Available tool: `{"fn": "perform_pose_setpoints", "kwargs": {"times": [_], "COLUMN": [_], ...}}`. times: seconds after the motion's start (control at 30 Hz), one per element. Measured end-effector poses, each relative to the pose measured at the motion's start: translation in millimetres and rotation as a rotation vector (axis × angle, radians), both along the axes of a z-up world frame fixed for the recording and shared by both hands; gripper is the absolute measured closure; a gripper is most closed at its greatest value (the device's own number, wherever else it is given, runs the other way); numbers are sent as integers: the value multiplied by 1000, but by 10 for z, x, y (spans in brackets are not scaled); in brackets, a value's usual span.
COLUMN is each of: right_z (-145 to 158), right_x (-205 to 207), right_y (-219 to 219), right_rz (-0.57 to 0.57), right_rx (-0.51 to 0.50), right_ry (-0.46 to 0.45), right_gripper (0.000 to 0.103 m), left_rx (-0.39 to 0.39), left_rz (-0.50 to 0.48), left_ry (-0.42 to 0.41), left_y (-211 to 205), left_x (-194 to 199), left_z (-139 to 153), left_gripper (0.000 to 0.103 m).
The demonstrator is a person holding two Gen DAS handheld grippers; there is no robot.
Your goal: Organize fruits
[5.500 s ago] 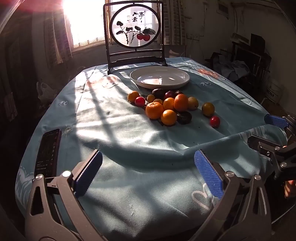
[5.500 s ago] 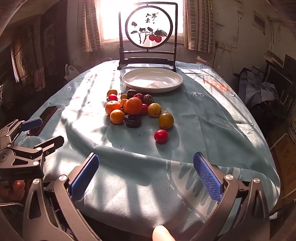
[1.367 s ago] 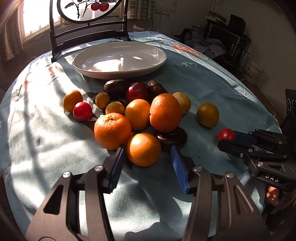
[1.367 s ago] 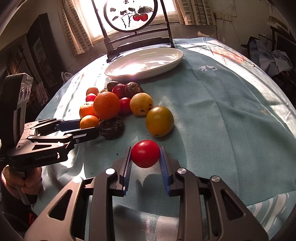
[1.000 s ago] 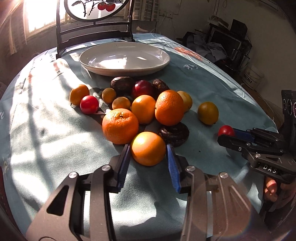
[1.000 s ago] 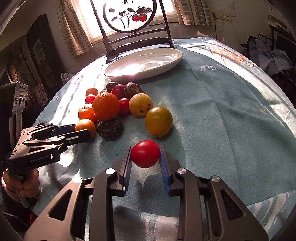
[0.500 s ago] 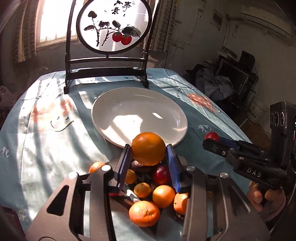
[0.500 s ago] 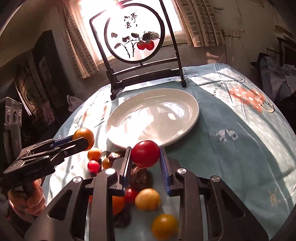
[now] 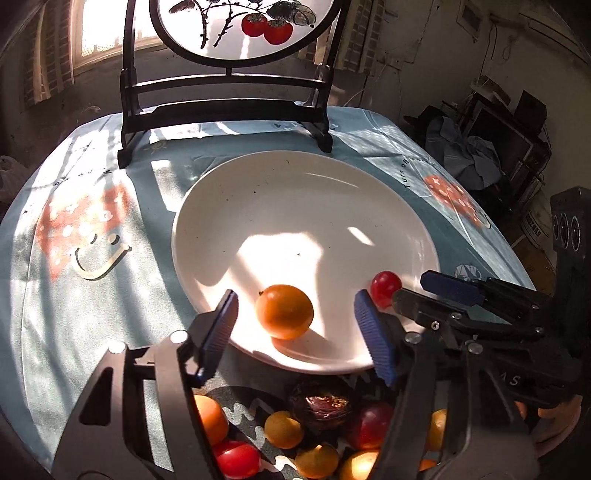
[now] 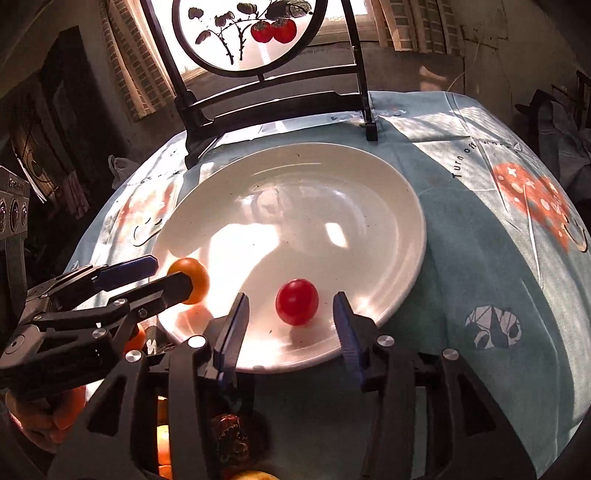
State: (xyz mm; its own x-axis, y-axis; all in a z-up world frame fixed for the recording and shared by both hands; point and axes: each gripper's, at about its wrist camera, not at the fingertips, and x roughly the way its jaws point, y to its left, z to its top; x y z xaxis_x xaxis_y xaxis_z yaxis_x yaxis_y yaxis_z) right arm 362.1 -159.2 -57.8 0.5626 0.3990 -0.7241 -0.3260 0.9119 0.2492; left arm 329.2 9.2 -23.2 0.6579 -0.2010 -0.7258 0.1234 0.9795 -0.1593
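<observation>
The white plate serves as the landmark, sitting on a light blue tablecloth printed with red smiley strawberries.

At the plate's near-left part, the left gripper hangs with its jaws spread wide, gripping nothing. The orange lies between the two blue pads, touching neither, and rests on the plate just inside the near rim. In the right wrist view the same gripper reaches in from the left side of the plate, and the orange peeks out behind its tips.

Near the plate's front edge, below the rim and off the plate, a cluster of leftover fruit lies on the cloth: small oranges, red ones and a dark wrinkled one.

At the plate's near-right part, the right gripper also stands wide apart and empty. The red tomato sits on the plate between its pads, clear of both. From the left wrist view the tomato shows beside the right gripper at the plate's right rim.

Behind the plate, at the far side, a dark wooden stand holds a round painted panel showing red fruit on a branch.
</observation>
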Motion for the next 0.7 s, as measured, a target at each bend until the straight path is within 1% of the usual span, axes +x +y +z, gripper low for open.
{"fn": "perform_pose_setpoints", "kwargs": {"times": [0.07, 0.17, 0.3, 0.4, 0.5, 0.53, 0.6, 0.7], "right_z": [70, 155, 134, 60, -43, -87, -181, -294], "right_x": [-120, -395, -813, -1109, -1362, -1425, -1508, -1540], "right_y": [-43, -82, -185, -334, -478, -504, -504, -483], "right_rz": [3, 10, 15, -1, -20, -24, -25, -22], "right_rx": [2, -23, -42, -16, 19, 22, 9, -4], "right_ry": [-18, -69, -108, -95, -63, -49, -19, 22], "right_gripper": [45, 44, 44, 44, 44, 44, 44, 44], "left_rx": [20, 9, 28, -4, -43, -42, -13, -2], "left_rz": [9, -2, -25, -37, -77, -85, -93, -118], "left_ry": [-45, -85, -129, -120, -101, -90, -59, -62], "left_y": [26, 96, 214, 355, 441, 451, 437, 387], "left_x": [-150, -450, -938, -1253, -1464, -1504, -1556, -1631], "left_z": [123, 253, 249, 145, 10, -44, -150, -179], "left_gripper": [20, 12, 11, 11, 11, 11, 11, 11]}}
